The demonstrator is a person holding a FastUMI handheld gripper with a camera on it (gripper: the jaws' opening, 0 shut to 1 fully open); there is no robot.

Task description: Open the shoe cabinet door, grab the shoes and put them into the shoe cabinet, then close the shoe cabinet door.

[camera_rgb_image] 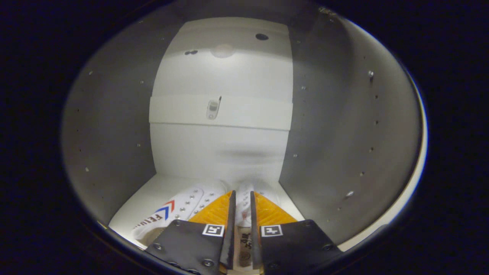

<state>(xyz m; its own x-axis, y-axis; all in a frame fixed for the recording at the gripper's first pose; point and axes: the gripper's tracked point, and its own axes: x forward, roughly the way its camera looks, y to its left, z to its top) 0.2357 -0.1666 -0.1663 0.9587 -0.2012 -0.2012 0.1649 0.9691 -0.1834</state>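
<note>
White back wall (229, 76) at 12 o'clock, brightly lit, white rail (259, 114) across it, grey side walls at 9 (114, 114) and 3 o'clock (336, 114) dotted with holes, white floor (153, 194) at 6.

Counted inside the shoe cabinet (114, 126)

Two white shoes (179, 208) side by side on the floor; one gripper (242, 202), fingers nearly closed on the right shoe's edge; one cross rail (252, 114) far back.
</note>
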